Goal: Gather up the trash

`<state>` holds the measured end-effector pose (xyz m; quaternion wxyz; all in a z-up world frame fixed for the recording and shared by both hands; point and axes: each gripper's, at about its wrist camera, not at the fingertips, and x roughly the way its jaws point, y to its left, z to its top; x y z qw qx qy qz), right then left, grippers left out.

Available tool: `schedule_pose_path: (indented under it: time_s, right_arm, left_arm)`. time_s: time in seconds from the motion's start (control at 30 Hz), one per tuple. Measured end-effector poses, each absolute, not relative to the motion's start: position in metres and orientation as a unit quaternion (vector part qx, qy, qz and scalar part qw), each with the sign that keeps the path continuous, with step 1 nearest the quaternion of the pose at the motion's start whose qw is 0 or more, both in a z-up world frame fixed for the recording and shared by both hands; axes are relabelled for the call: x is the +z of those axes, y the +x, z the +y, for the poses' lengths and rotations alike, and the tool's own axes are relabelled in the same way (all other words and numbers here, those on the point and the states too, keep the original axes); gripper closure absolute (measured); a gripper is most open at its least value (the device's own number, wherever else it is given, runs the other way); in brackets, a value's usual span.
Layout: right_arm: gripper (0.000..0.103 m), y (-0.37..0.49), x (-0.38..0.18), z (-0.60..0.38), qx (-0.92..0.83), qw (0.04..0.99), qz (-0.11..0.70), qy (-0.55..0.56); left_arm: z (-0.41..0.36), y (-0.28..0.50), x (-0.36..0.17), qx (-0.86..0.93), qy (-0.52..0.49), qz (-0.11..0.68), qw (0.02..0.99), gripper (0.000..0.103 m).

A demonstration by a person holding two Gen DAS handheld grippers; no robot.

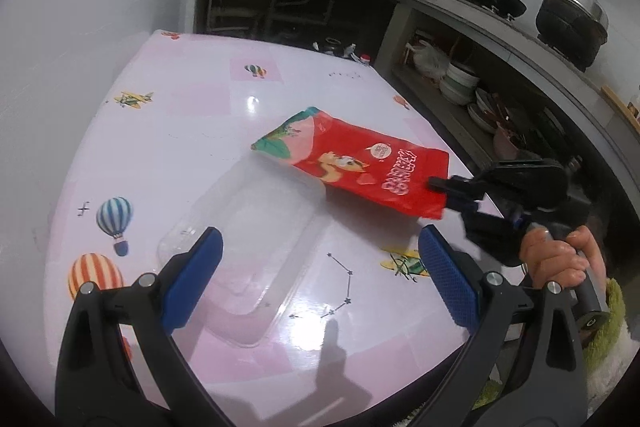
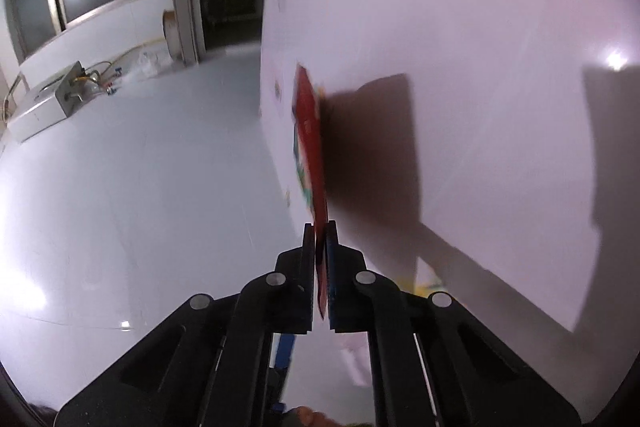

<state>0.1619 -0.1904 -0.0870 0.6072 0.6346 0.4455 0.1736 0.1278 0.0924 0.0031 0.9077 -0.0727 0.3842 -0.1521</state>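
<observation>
Red bag (image 1: pixel 352 163) lies on the pink surface (image 1: pixel 192 131), its long axis running away from the right gripper (image 1: pixel 436 183), which pinches its near edge. Left gripper (image 1: pixel 320 275) hangs spread above a clear tray (image 1: pixel 248 247), so it is nearer the tray than the bag.

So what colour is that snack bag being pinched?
Mostly red snack bag, with a pink-and-green end and a cartoon print; clearest in the left wrist view.
</observation>
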Motion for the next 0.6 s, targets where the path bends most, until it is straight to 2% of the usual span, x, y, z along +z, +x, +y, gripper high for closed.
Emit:
schedule_pose_path:
  time_s: [0.23, 0.4, 0.57, 0.6]
  right_arm:
    - [0.098, 0.109, -0.070, -0.242, 0.117, 0.681, 0.446, 0.569]
    - [0.098, 0.087, -0.050, -0.249, 0.110, 0.729, 0.475, 0.480]
    - [0.094, 0.127, -0.013, -0.240, 0.109, 0.796, 0.496, 0.330]
    - [0.084, 0.137, -0.009, -0.237, 0.117, 0.803, 0.496, 0.309]
  left_arm:
    - [0.070, 0.130, 0.004, -0.187, -0.063, 0.384, 0.902, 0.010]
    - [0.045, 0.126, 0.002, -0.239, -0.067, 0.391, 0.886, 0.027]
    - [0.013, 0.126, -0.008, -0.279, -0.065, 0.411, 0.866, 0.043]
    - [0.010, 0.127, -0.009, -0.283, -0.066, 0.410, 0.865, 0.047]
